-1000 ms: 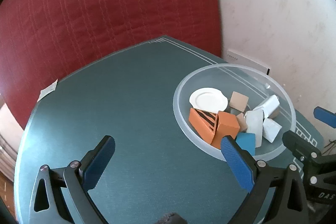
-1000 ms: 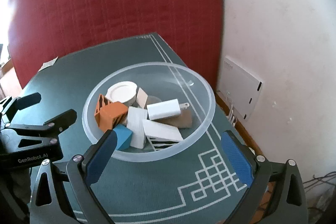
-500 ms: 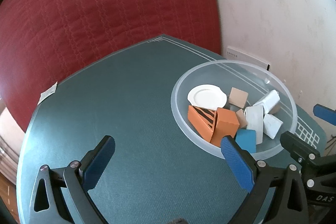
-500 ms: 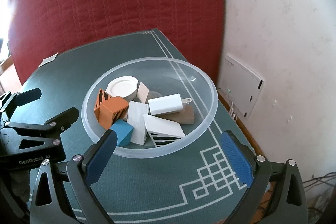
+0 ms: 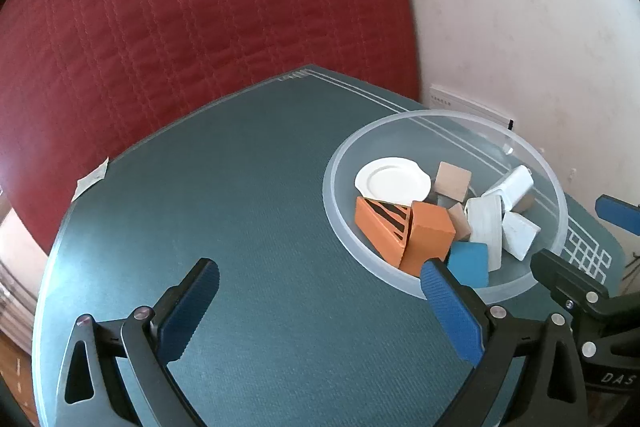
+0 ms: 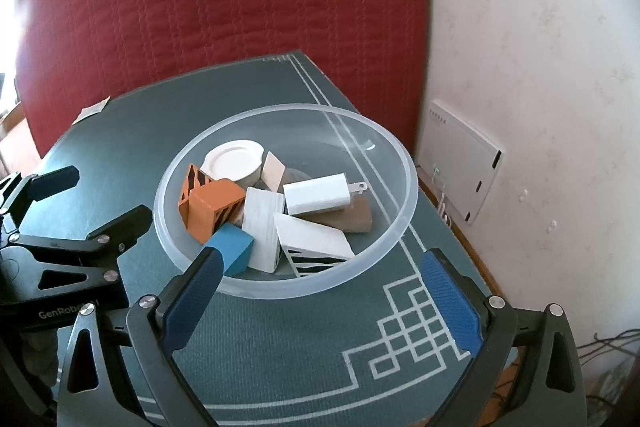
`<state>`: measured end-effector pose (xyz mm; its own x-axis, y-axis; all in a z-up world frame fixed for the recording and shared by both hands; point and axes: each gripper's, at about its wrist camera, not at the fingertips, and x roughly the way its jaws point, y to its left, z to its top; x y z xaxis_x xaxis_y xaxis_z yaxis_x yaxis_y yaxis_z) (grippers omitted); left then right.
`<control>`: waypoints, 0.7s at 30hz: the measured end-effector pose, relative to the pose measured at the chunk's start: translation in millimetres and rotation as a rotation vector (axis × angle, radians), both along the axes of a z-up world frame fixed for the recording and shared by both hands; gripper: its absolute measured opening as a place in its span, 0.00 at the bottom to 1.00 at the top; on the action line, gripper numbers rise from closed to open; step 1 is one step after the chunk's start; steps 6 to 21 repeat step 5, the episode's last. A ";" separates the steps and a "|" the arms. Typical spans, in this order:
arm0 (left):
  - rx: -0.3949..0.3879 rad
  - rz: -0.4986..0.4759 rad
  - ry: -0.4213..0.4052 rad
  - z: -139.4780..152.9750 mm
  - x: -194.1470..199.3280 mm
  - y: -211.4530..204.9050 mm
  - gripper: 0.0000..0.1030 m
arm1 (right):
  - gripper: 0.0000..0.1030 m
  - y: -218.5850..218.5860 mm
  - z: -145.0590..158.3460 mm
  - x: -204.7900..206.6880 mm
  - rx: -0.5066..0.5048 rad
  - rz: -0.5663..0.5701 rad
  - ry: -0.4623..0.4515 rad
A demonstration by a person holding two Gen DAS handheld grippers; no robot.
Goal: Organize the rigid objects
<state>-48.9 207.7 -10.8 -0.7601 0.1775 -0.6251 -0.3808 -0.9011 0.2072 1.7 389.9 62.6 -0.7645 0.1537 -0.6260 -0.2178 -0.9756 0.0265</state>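
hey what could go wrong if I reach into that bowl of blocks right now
The clear bowl sits near the table's wall-side edge, so a nudge from the open right gripper might slide it toward the edge. The pieces are piled loosely: pulling the blue block may topple the orange block leaning beside it. The left gripper hovers close, so they could collide.

White lettering on the black body of the left gripper (image 6: pixel 84 211), seen from the right wrist view, read "GenRobo", with the rest hidden behind a blue finger. In the left wrist view, the black body of the right gripper (image 5: pixel 588 239) showed the letters "DAS" at the picture's edge, cut off there. Small marks on the white wall panel (image 6: pixel 464 163) were too tiny to read.
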 end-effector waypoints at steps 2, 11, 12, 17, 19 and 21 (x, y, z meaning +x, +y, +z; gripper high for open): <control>0.002 -0.002 -0.002 -1.0 0.3 -1.2 0.99 | 0.97 -0.1 -1.2 0.7 0.000 0.000 -0.002; -0.001 0.008 0.001 -1.0 1.3 -3.8 0.99 | 0.97 -1.1 -0.9 3.0 0.000 0.002 -0.005; -0.001 0.008 0.001 -1.0 1.3 -3.8 0.99 | 0.97 -1.1 -0.9 3.0 0.000 0.002 -0.005; -0.001 0.008 0.001 -1.0 1.3 -3.8 0.99 | 0.97 -1.1 -0.9 3.0 0.000 0.002 -0.005; -0.001 0.008 0.001 -1.0 1.3 -3.8 0.99 | 0.97 -1.1 -0.9 3.0 0.000 0.002 -0.005; -0.001 0.008 0.001 -1.0 1.3 -3.8 0.99 | 0.97 -1.1 -0.9 3.0 0.000 0.002 -0.005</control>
